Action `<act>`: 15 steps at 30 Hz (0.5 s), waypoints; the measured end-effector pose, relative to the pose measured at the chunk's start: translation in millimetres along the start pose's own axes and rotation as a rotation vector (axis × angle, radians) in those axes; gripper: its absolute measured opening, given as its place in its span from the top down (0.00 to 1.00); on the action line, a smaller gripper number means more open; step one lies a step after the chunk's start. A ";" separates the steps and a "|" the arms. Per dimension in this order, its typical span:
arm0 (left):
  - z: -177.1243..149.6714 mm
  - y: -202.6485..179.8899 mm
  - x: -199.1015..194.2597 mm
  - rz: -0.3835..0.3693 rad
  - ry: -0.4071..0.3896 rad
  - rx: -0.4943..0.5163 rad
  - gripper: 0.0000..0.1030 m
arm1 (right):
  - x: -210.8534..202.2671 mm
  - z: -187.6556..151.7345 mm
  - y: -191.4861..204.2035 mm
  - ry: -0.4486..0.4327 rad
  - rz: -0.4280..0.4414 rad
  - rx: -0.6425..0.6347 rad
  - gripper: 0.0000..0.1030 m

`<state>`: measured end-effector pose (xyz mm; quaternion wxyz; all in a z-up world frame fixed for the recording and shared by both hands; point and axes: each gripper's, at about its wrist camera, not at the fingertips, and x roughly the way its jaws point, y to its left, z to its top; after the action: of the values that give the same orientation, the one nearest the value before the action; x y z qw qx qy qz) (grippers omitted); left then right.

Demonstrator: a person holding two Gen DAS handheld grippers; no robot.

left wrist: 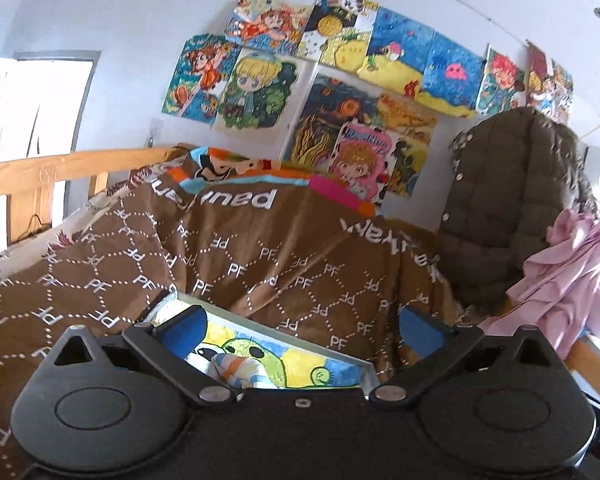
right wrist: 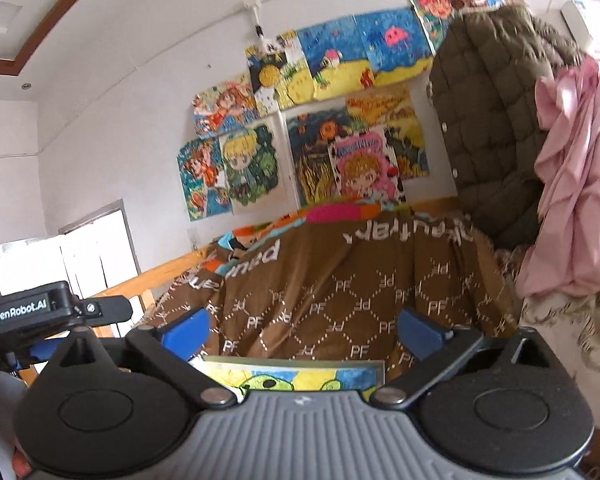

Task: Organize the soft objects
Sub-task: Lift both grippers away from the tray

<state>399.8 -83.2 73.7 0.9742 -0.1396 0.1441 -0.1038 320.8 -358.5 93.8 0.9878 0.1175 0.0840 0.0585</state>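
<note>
A brown blanket point(left wrist: 236, 256) printed with white PF letters lies heaped on the bed, and it fills the middle of the right wrist view too, the brown blanket point(right wrist: 360, 280). My left gripper point(left wrist: 302, 322) is open above its near edge, nothing between the blue pads. My right gripper point(right wrist: 304, 326) is open as well, empty, facing the same heap. A small striped plush point(left wrist: 236, 366) lies on a framed cartoon picture point(left wrist: 300, 364) just below the left fingers. The picture point(right wrist: 300, 376) also shows under the right gripper.
A wooden bed rail point(left wrist: 60, 168) runs along the left. A dark olive padded coat point(left wrist: 508, 208) and a pink cloth point(left wrist: 572, 272) hang at the right. Colourful drawings point(left wrist: 340, 80) cover the wall behind. The left gripper's body point(right wrist: 40, 312) shows at the right view's left edge.
</note>
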 end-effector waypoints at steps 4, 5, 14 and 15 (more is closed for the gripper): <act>3.8 -6.7 -33.5 -0.013 -0.026 0.033 0.01 | -28.5 11.8 11.8 -0.042 0.020 -0.020 0.00; 3.4 -8.6 -42.0 -0.016 -0.034 0.047 0.01 | -35.8 13.9 15.2 -0.050 0.024 -0.027 0.00; -7.4 -13.2 -111.9 -0.035 -0.111 0.112 0.01 | -85.3 12.5 33.6 -0.070 0.018 -0.039 0.00; -9.7 -12.0 -118.4 -0.028 -0.120 0.112 0.01 | -90.2 12.0 35.0 -0.070 0.017 -0.038 0.00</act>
<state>283.9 -68.2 98.2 0.9858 -0.0928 0.0774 -0.1168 231.4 -339.6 127.5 0.9916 0.1016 0.0472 0.0644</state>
